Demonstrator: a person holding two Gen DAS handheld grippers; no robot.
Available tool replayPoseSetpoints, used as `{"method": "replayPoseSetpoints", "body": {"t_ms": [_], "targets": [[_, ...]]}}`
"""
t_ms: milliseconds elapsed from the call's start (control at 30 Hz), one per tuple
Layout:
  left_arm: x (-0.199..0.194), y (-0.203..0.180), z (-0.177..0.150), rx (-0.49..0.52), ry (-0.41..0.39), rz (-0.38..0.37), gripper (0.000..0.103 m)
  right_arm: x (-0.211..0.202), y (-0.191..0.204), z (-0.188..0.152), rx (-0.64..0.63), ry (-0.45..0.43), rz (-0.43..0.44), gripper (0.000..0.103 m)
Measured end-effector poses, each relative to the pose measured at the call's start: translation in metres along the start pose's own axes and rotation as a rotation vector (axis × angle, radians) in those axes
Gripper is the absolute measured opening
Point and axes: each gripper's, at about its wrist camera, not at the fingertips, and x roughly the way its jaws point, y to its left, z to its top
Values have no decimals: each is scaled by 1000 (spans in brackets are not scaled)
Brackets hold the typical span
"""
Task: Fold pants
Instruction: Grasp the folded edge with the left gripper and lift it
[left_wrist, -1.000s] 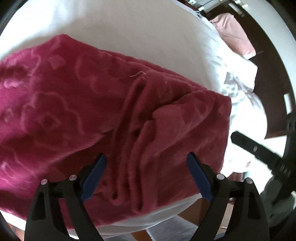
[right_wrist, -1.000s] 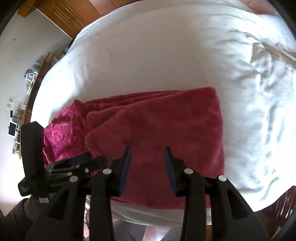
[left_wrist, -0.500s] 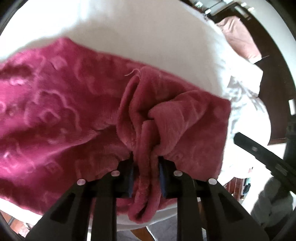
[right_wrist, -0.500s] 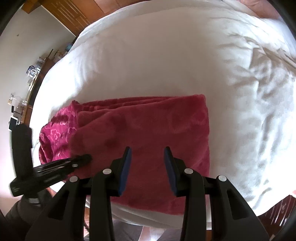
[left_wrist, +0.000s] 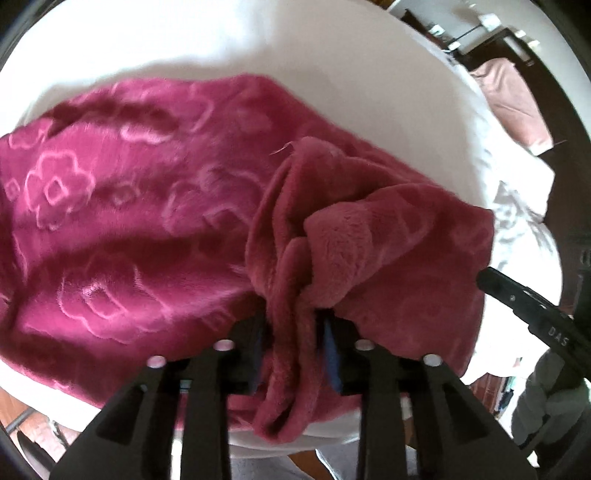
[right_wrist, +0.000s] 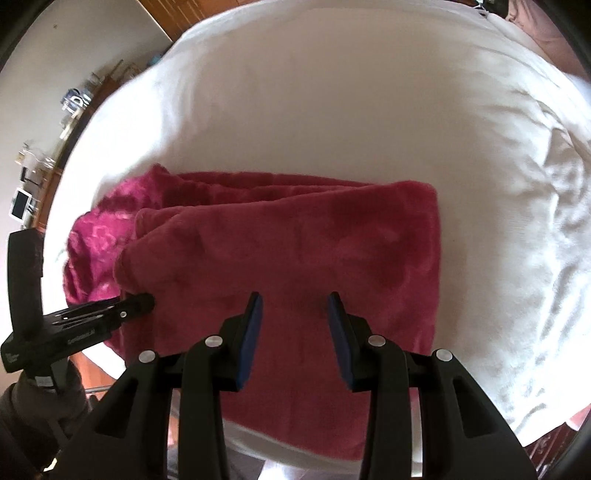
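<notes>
1. Your left gripper (left_wrist: 293, 347) pinches a thick bunch of the pants (left_wrist: 147, 229); at 9 o'clock the flowered length lies loose, and lifting could let plush layers slip out.
2. Your right gripper (right_wrist: 293, 332), fingers spread, hovers over the folded part; dropping it carelessly could rumple that.
3. The pants lie on a white bed (right_wrist: 314, 110); a cluttered shelf (right_wrist: 48, 147) sits at 10 o'clock.

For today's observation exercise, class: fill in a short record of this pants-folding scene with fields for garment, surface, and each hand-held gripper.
garment: red fleece pants, partly folded, flower pattern
surface: white bed
left hand-held gripper: shut on a bunched fold of the pants
right hand-held gripper: open above the pants, holding nothing
background: pink pillow beyond the bed
</notes>
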Motion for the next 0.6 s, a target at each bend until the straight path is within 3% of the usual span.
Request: {"method": "replayPoseSetpoints", "body": {"t_ms": [100, 200, 333, 467, 600], "targets": [[11, -1, 7, 10, 13, 37, 59, 17, -2, 5, 14, 23, -33, 37], [10, 4, 12, 13, 14, 15, 64, 28, -1, 6, 20, 33, -54, 37], [6, 5, 12, 55, 13, 23, 65, 29, 7, 7, 20, 33, -84, 37], [-6, 2, 11, 90, -3, 19, 65, 15, 24, 8, 28, 16, -53, 37], [-19, 5, 9, 110, -26, 8, 65, 8, 58, 14, -25, -14, -8, 46]]}}
